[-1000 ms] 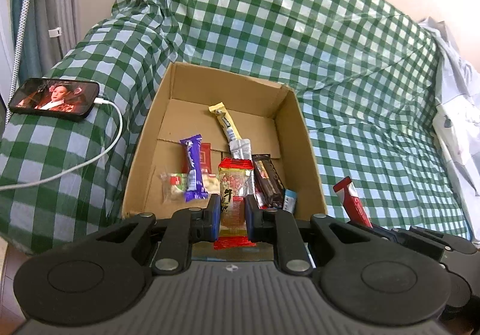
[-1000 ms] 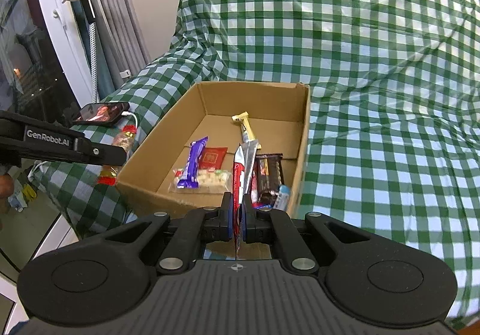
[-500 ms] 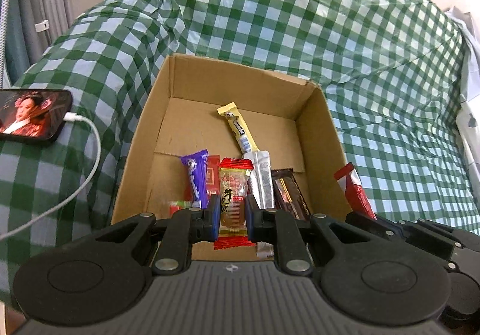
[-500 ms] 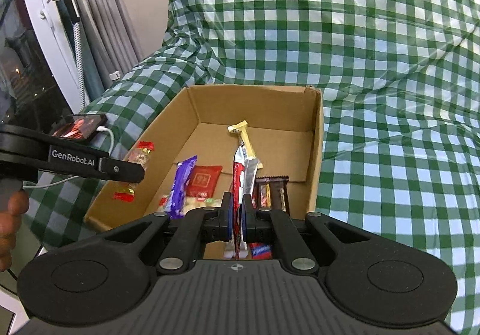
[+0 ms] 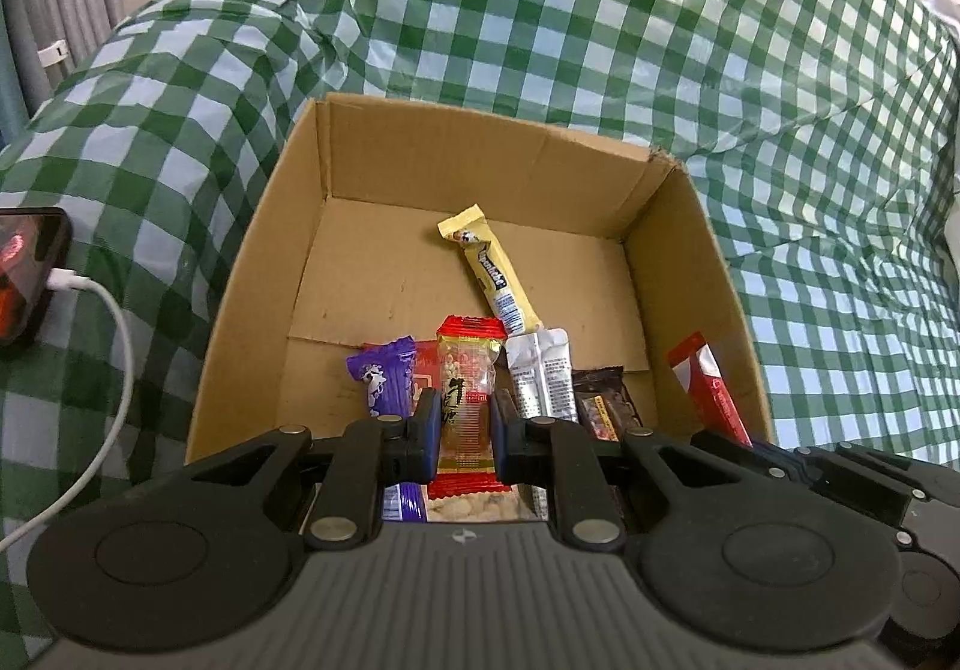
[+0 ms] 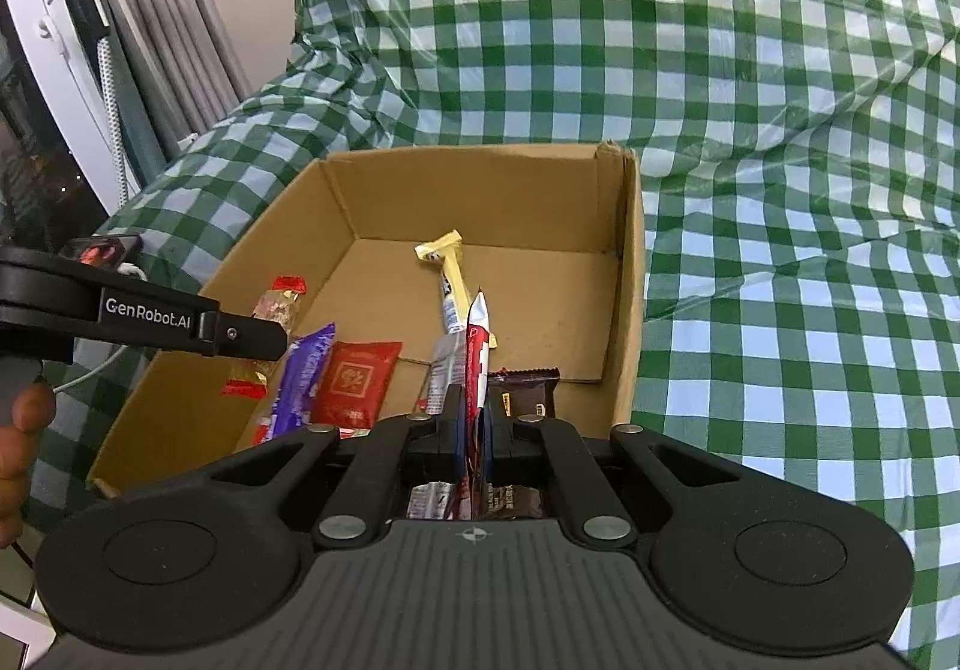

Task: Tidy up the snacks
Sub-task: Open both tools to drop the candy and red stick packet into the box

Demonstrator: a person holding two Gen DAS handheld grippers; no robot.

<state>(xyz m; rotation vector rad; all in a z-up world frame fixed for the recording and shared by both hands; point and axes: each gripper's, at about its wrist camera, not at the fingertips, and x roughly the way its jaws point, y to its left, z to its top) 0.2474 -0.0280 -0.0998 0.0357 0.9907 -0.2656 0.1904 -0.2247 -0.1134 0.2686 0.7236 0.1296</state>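
Judging by look, both packs are light, crinkly and slippery: peanut pack (image 5: 465, 394) clamped mid-body by left gripper (image 5: 462, 430), red sachet (image 6: 477, 370) pinched edge-on by right gripper (image 6: 474, 430), above box (image 5: 690, 274).

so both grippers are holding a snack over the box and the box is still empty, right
Not quite: the cardboard box is not empty. The left wrist view shows a yellow stick pack, a purple bar and a dark chocolate bar lying inside. The rest holds: the left gripper grips a peanut snack and the right gripper a red packet.
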